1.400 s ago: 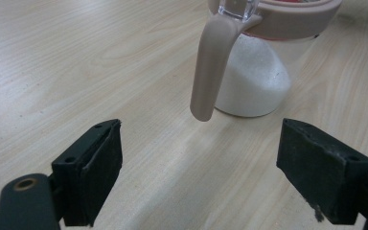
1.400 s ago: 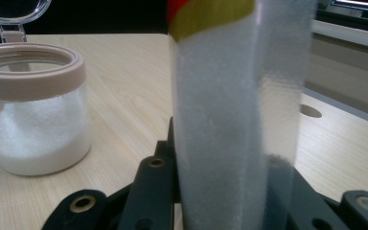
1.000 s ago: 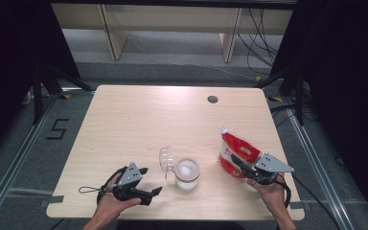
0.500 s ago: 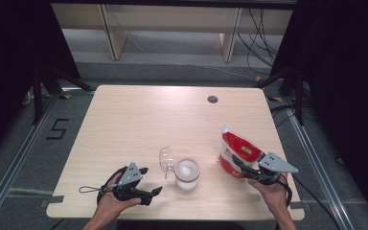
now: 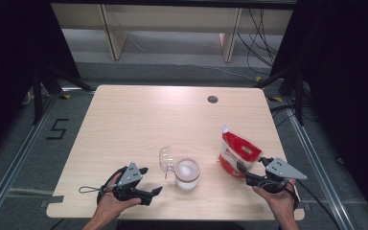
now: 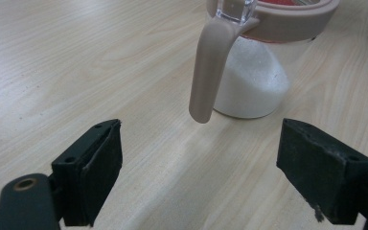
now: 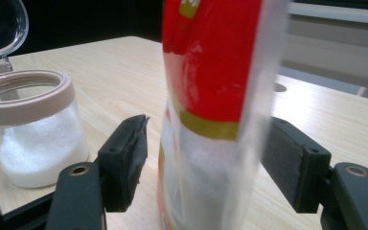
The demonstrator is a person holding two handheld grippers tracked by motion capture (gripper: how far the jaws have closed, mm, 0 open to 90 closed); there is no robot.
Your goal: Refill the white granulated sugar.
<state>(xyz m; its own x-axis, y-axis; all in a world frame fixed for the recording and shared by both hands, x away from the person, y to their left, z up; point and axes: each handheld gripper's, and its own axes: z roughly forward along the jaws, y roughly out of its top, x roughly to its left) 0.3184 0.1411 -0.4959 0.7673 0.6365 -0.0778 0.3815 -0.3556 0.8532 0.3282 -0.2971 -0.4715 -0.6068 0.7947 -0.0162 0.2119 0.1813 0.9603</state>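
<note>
While the right claw (image 7: 203, 167) has just been opening, pouch (image 7: 211, 96) stands between — left claw (image 6: 201, 182) wide, empty

red-and-gold pouch (image 5: 238, 153) — clear jar (image 5: 187, 174) of white grains, beige rim — pale wood table (image 5: 139, 120).

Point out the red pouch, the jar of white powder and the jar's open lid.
red pouch (image 5: 238, 154), high view, on its red front panel.
jar (image 5: 187, 175), high view, on the white powder inside.
lid (image 5: 166, 160), high view, on its clear dome.
</note>
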